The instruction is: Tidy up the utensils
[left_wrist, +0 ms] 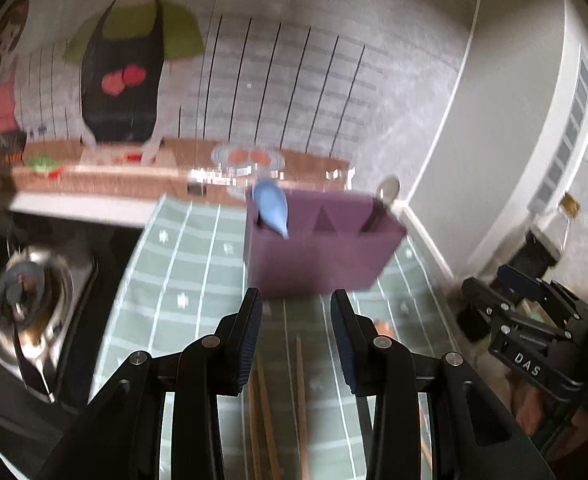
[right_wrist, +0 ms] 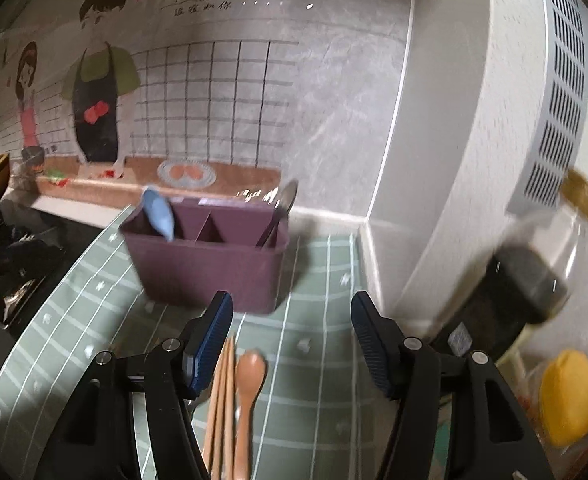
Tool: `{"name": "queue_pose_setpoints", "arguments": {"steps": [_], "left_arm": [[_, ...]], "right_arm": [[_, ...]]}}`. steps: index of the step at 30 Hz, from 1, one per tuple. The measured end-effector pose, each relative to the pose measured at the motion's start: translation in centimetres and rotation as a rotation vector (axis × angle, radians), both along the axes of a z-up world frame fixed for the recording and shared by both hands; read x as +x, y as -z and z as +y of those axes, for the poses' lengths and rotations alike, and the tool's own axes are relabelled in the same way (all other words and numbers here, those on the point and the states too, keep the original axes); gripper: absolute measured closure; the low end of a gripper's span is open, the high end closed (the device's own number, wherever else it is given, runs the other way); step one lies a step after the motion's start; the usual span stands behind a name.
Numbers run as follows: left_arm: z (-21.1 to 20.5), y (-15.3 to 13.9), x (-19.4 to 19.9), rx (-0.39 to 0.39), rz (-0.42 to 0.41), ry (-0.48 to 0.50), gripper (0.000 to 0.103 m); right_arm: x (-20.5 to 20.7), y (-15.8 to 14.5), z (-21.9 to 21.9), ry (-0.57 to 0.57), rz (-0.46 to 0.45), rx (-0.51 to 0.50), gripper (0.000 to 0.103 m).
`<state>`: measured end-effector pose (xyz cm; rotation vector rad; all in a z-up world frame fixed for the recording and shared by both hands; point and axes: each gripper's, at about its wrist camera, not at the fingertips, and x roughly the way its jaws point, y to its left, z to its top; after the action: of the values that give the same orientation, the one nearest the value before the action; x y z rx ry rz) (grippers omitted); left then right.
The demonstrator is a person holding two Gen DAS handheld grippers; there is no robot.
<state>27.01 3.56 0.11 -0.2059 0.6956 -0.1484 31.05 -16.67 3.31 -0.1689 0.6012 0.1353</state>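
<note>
A purple utensil holder (left_wrist: 321, 256) (right_wrist: 210, 268) with compartments stands on the green checked mat. A blue spoon (left_wrist: 272, 208) (right_wrist: 158, 213) leans in its left compartment and a metal spoon (left_wrist: 383, 196) (right_wrist: 282, 208) in its right. Wooden chopsticks (left_wrist: 299, 400) (right_wrist: 220, 400) and a wooden spoon (right_wrist: 248, 384) lie on the mat in front of the holder. My left gripper (left_wrist: 295, 320) is open and empty above the chopsticks. My right gripper (right_wrist: 292, 324) is open and empty, with the wooden spoon just inside its left finger; it also shows in the left wrist view (left_wrist: 505, 312).
A gas stove burner (left_wrist: 26, 292) sits left of the mat (right_wrist: 313, 320). A dark-lidded jar (right_wrist: 509, 300) and a yellow-capped bottle (right_wrist: 567, 396) stand at the right by a white appliance (right_wrist: 513, 100). The decorated wall is close behind the holder.
</note>
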Motion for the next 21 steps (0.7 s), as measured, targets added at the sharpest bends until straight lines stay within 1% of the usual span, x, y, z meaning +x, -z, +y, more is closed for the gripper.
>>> {"name": "queue_pose_setpoints", "arguments": {"steps": [4, 8, 13, 17, 21], "left_arm": [[-0.4, 2.2, -1.3, -0.018, 0.059, 0.006, 0.066], [-0.7, 4.0, -3.1, -0.034, 0.091, -0.01, 0.066], [-0.9, 5.5, -4.3, -0.048, 0.116, -0.036, 0.066], [-1.3, 6.3, -4.6, -0.039, 0.122, -0.051, 0.066], [-1.9, 6.8, -4.8, -0.013, 0.112, -0.054, 0.066]], "right_arm": [[-1.0, 1.9, -0.5, -0.018, 0.051, 0.007, 0.045], [-1.3, 4.2, -1.1, -0.05, 0.123, 0.023, 0.045], [-1.0, 7.3, -1.0, -0.061, 0.188, 0.014, 0.045], [-0.4, 9.0, -0.4, -0.08, 0.22, 0.006, 0.047], [0.4, 10.2, -0.5, -0.079, 0.24, 0.034, 0.047]]}}
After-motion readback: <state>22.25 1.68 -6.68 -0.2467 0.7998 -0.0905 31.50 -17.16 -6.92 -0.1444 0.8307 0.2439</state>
